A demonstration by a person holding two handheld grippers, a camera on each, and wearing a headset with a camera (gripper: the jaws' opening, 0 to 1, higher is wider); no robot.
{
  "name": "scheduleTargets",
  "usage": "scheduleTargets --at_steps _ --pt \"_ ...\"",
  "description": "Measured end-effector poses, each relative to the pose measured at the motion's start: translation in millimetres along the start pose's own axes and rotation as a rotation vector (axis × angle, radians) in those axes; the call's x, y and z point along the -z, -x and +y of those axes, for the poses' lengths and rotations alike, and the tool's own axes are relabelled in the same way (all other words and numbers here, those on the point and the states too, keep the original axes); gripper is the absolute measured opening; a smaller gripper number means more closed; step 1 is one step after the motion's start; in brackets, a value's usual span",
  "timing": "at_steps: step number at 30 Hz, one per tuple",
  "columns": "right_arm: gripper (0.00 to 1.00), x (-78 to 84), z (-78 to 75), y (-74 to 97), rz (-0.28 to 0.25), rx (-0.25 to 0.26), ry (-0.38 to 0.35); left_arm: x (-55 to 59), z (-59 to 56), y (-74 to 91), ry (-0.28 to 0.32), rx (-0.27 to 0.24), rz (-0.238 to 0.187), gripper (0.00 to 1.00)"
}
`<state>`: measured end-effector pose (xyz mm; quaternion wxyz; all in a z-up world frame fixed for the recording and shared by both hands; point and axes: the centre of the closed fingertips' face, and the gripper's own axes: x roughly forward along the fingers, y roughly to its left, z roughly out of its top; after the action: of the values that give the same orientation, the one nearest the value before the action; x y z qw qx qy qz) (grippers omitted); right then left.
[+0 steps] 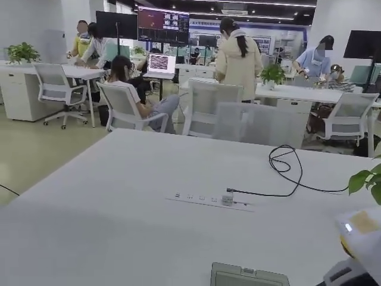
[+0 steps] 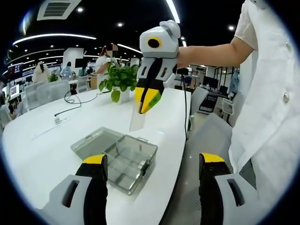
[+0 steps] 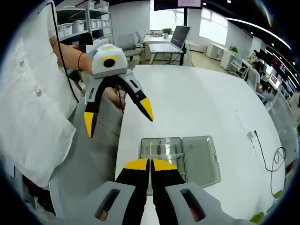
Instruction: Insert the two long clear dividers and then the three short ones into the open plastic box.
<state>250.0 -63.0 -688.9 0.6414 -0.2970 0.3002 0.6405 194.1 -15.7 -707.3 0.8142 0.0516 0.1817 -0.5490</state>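
Item: clear plastic box [image 2: 136, 174], hinged lid lying open, sitting near the white table [image 2: 47, 154] edge. I am pinching one clear flat divider [image 2: 137, 121] in the right gripper [image 2: 149, 101] above it. I am holding the left gripper [image 2: 153, 159] spread wide.

left gripper [image 3: 118, 117] and right gripper [image 2: 146, 101]: pale grey shells, black jaws, yellow tips. behind them, a white short-sleeved shirt [image 2: 267, 103] with buttons; a thin red wristband [image 3: 79, 61] just behind the left gripper.

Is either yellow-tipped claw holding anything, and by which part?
The right gripper pinches a clear divider by its upper edge, jaws shut on it. The left gripper is open and holds nothing.
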Motion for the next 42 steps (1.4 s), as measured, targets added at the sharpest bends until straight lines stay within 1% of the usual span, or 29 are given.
scheduleTargets --at_steps 4,6,8,11,13,16,20,22,30,36,42 --pt "0.03 5.9 -9.2 -10.6 -0.001 0.008 -0.004 6.4 4.6 2.5 0.011 -0.014 0.008 0.85" --pt "0.03 11.6 -15.3 -18.5 -0.003 0.006 -0.019 9.4 6.2 2.9 0.02 -0.017 0.017 0.86" --pt "0.03 17.3 -18.4 -24.4 0.0 0.001 -0.028 12.0 8.1 2.7 0.028 -0.02 0.02 0.89" --pt "0.03 24.0 -21.0 -31.6 0.0 -0.004 -0.049 14.2 8.9 2.8 0.036 -0.022 0.026 0.9" --pt "0.03 27.9 -22.1 -37.5 -0.002 -0.006 -0.051 15.4 9.5 2.8 0.043 -0.023 0.025 0.92" --pt "0.03 32.5 -23.5 -45.7 -0.009 -0.009 -0.056 18.9 10.1 2.2 0.052 -0.021 0.035 0.94" --pt "0.03 41.0 -28.8 -51.9 -0.003 -0.002 -0.076 20.0 12.0 2.4 0.063 -0.023 0.038 0.94" --pt "0.03 44.4 -28.7 -53.2 0.004 -0.004 -0.085 19.3 11.8 2.1 0.065 -0.022 0.036 0.94" --pt "0.03 48.7 -27.9 -56.9 0.006 -0.007 -0.083 21.6 12.5 0.5 0.073 -0.018 0.042 0.92" --pt "0.03 44.6 -24.1 -61.9 0.011 -0.008 -0.019 23.1 13.3 -0.6 0.08 -0.017 0.045 0.93" --pt "0.02 43.8 -24.2 -66.9 0.018 -0.013 0.004 22.6 11.7 -1.1 0.08 -0.01 0.044 0.93"
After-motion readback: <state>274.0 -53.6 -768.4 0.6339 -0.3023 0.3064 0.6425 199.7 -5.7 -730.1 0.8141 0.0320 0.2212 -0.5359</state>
